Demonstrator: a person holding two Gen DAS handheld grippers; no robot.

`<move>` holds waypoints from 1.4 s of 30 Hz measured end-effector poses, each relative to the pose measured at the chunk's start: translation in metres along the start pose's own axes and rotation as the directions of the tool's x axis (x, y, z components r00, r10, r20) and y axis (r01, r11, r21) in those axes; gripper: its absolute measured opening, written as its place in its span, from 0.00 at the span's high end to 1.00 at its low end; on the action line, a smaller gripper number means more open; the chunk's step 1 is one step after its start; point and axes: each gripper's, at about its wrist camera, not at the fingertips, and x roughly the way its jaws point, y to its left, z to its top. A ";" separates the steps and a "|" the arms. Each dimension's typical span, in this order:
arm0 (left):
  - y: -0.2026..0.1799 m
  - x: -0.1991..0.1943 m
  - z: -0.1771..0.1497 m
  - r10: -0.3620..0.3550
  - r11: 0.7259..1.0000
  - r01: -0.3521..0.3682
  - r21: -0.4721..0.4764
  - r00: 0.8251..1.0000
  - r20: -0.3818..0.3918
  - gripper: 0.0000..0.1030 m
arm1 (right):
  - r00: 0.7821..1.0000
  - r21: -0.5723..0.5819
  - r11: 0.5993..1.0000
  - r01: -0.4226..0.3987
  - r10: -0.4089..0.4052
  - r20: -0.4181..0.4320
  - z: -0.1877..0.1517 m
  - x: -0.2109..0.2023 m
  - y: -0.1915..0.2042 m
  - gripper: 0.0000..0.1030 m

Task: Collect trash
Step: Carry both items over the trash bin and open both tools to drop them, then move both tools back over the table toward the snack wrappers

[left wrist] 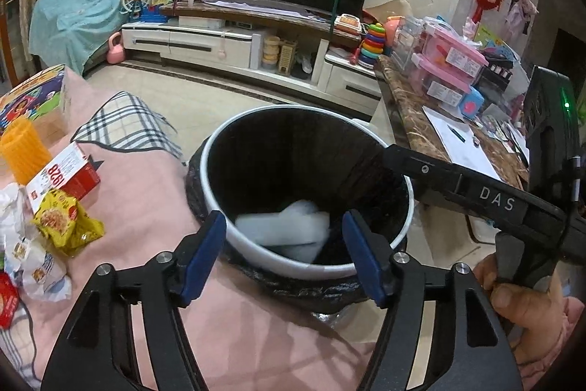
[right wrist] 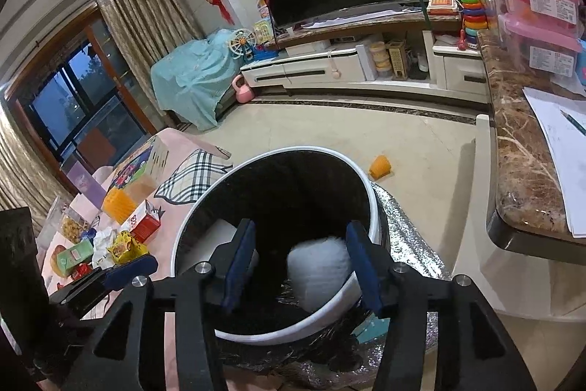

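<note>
While both the left hand-held gripper (left wrist: 284, 255) and right hand-held gripper (right wrist: 300, 266) hang released over the trash bin (left wrist: 219, 218), white scraps (left wrist: 285, 231) inside, next reach low for the yellow wrapper (left wrist: 66, 222).

The right gripper (right wrist: 300, 266) hung over the white-rimmed trash bin (right wrist: 373, 207), its blue pads (right wrist: 240, 262) apart with nothing pressed between them. A white crumpled piece (right wrist: 318, 262), blurred, was inside the bin's black liner. To the left, a yellow wrapper (right wrist: 124, 246) and a red box (right wrist: 144, 226) lay on the pink cloth (right wrist: 175, 149). An orange cup (right wrist: 380, 166) lay on the far floor.
</note>
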 end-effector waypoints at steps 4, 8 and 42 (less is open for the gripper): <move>0.007 -0.008 -0.010 0.014 1.000 -0.014 -0.020 1.000 0.007 0.32 | 1.000 0.009 1.000 -0.008 0.008 0.010 -0.004 -0.004 0.003 0.36; 0.020 -0.018 -0.027 0.041 0.998 -0.041 -0.053 0.999 0.007 0.30 | 0.999 0.002 1.000 -0.019 0.019 0.026 -0.009 -0.011 0.012 0.25; 0.178 -0.137 -0.158 0.333 0.847 -0.309 -0.433 0.943 -0.021 0.28 | 0.960 -0.156 0.954 -0.256 0.232 -0.154 -0.106 0.020 0.171 0.14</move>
